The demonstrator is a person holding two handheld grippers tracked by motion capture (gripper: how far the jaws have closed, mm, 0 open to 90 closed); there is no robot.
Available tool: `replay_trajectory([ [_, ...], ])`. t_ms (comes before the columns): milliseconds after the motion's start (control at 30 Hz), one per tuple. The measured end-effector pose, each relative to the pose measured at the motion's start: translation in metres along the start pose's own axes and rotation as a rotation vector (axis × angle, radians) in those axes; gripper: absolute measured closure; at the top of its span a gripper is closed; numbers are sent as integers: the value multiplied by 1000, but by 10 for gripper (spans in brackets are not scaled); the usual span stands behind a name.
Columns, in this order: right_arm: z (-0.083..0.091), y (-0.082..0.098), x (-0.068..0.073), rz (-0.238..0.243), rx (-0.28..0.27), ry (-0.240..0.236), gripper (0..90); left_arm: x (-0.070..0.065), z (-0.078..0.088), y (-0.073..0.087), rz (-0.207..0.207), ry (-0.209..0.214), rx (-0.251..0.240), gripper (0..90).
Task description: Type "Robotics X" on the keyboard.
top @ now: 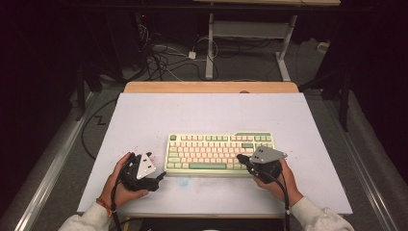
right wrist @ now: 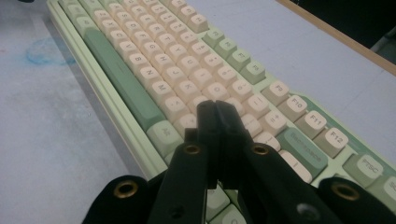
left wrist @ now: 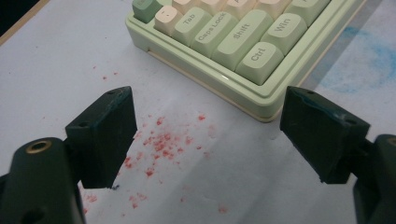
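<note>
Hovering our right gripper (right wrist: 215, 109), jaws together, over the pale green and cream plastic keyboard (top: 220, 152), we risk striking neighbouring keys, while our left gripper (left wrist: 205, 135) waits spread apart.

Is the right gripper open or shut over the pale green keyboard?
Shut: the right gripper has its black jaws pressed together, nothing between them, above the pale green keyboard.

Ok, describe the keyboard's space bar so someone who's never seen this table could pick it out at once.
Start at the white table and find the pale green keyboard near its front edge. Along the keyboard's bottom row, nearest the person, runs the space bar. It is one long darker green bar, far wider than the cream letter keys above it.
</note>
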State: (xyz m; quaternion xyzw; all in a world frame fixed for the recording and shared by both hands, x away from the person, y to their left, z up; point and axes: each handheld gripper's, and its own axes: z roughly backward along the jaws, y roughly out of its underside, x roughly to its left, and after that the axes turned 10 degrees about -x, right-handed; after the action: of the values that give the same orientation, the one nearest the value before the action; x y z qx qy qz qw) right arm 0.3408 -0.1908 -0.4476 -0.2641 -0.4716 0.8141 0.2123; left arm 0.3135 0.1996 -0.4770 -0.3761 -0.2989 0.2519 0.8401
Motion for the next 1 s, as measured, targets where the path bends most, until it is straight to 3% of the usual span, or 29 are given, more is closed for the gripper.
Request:
replay_trajectory([
  [267, -13, -10, -1, 5, 8, 9, 900, 0, -1, 1, -1, 8, 10, 179],
  [467, -28, -19, -2, 1, 15, -9, 899, -1, -1, 1, -1, 10, 13, 179],
  [767, -58, -27, 4, 21, 64, -37, 899, -1, -2, 2, 2, 18, 17, 178],
  [1000, -77, -26, 0, 19, 115, -18, 900, 0, -2, 2, 3, 18, 14, 178],
])
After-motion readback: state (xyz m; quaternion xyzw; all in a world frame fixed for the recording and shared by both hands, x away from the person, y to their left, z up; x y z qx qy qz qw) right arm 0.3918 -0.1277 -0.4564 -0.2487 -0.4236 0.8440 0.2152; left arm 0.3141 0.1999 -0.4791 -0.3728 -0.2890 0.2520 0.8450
